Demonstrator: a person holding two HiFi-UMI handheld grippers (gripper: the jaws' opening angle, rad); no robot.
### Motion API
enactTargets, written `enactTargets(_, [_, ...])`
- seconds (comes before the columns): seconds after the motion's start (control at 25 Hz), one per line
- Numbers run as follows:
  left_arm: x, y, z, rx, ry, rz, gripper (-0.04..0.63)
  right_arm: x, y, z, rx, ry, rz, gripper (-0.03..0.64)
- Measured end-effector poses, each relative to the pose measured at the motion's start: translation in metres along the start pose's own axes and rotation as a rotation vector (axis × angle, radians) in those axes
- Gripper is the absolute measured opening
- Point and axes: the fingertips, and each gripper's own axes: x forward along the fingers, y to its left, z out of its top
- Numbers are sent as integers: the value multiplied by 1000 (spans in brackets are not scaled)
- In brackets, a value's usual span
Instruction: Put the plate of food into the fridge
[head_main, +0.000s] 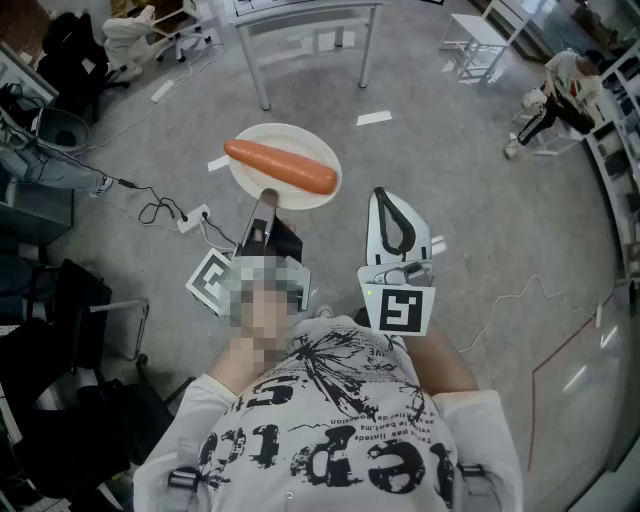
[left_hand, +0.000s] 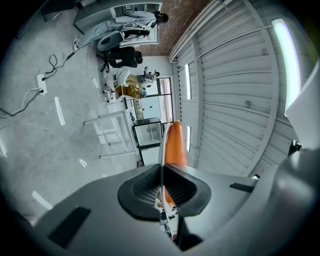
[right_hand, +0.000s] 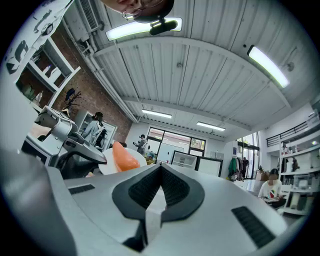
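The left gripper's (left_hand: 161, 172) jaws are pinching the plate (left_hand: 162, 145), which this view shows only edge on, as a thin pale line running between the ribbed pads. The long orange piece of food (left_hand: 176, 145) rises just beyond them. The right gripper's (right_hand: 160, 167) jaws are pressed together with nothing between them. Off to their left, this view catches the plate (right_hand: 107, 166) and one blunt end of the food (right_hand: 124, 156) from the side.

Only the head view gives the whole layout. The left gripper (head_main: 264, 195) grips the near rim of the round white plate (head_main: 255, 140), which is carried level in the air in front of the person, over the grey floor (head_main: 450, 150). The right gripper (head_main: 384, 196) hangs just beside it on the right (apart from the plate, touching nothing).

Counted, there are two grippers, one plate and one piece of food (head_main: 280, 165).

In the head view the food lies flat across the plate's middle. Its long axis runs from upper left to lower right, crosswise to the left gripper's reach, with the thicker end at lower right near the rim.
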Motion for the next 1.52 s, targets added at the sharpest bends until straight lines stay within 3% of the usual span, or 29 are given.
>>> enactTargets(0.28, [-1,1,-3,-10,6,0,25,1,-11,-8,116,41,-12,2])
enactTargets(0.64, [5,-1,-6,-26,4,-21,25,-2,-29,-5,114,29,-62,2])
enactTargets(0.92, [19,3,-19,-48,8,-19,25,4,-38,-16,105,6,-15,2])
enactTargets(1.16, [71,-9,-66,-32,4,-29,25,29,-108,-34,148,-13,18,2])
enactTargets(1.4, [114,-10,-102,-37,-34,-23,25,53,-158,-52,174,2,125,2])
enactTargets(1.52, [139,-14,-123,-23,-50,-28,25,62,-194,-60,174,-5,134,2])
